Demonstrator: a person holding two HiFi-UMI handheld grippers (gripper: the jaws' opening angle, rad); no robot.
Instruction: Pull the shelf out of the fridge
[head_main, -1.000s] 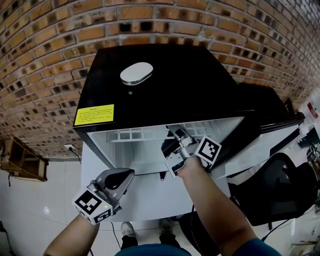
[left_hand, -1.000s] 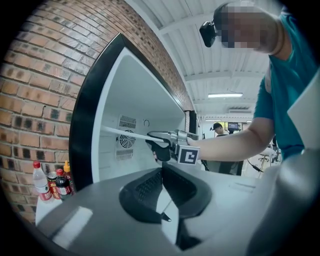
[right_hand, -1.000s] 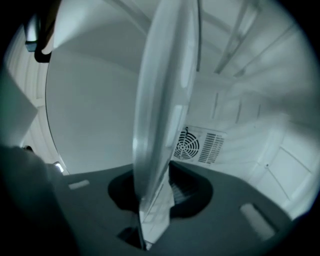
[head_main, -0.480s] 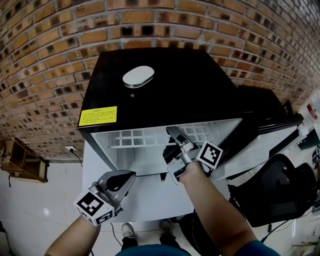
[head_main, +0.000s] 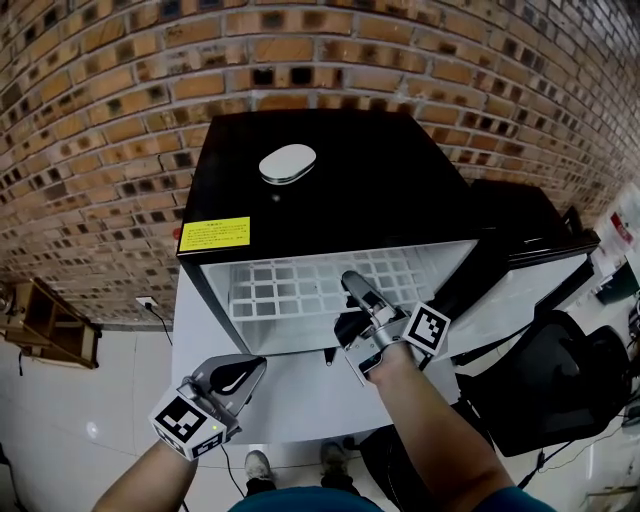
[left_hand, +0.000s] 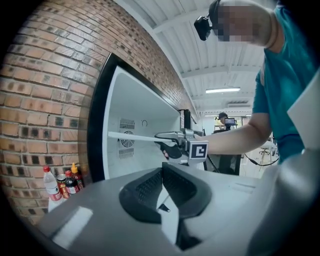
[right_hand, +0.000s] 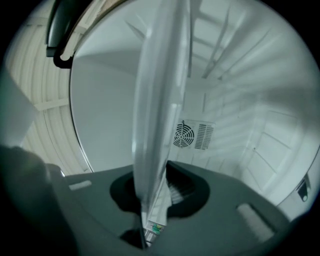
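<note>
Brick wall (head_main: 100, 120) fills the background, and against it stands the black fridge (head_main: 350, 190), its door (head_main: 530, 280) swung wide to our right so the white cavity is open to us. On the fridge top lie a yellow label (head_main: 214, 235) and a pale oval object (head_main: 287, 163).

We see the shelf (head_main: 300, 290), a white grid, lying level in the opening. Its front part shows below the lip of the top, and its rear is hidden beneath that top. We judge it to be partly drawn forward but not free, since the left gripper view shows it as a thin flat slab with its far end inside the cavity.

Our right tongs (head_main: 352, 285) are clamped on the front edge of the shelf. The right gripper view shows the plastic edge running straight between the closed jaws, with the fan vent (right_hand: 184, 134) on the back wall beyond. Gripping the front edge lets the pull run along the shelf's own plane, so we can keep it level and it should not bind in its side rails.

Our left tongs (head_main: 240, 372) hang low and to the left, well apart from the fridge, with jaws together on nothing, out of the shelf's path. A few bottles (left_hand: 62, 182) stand by the wall beside the fridge.
</note>
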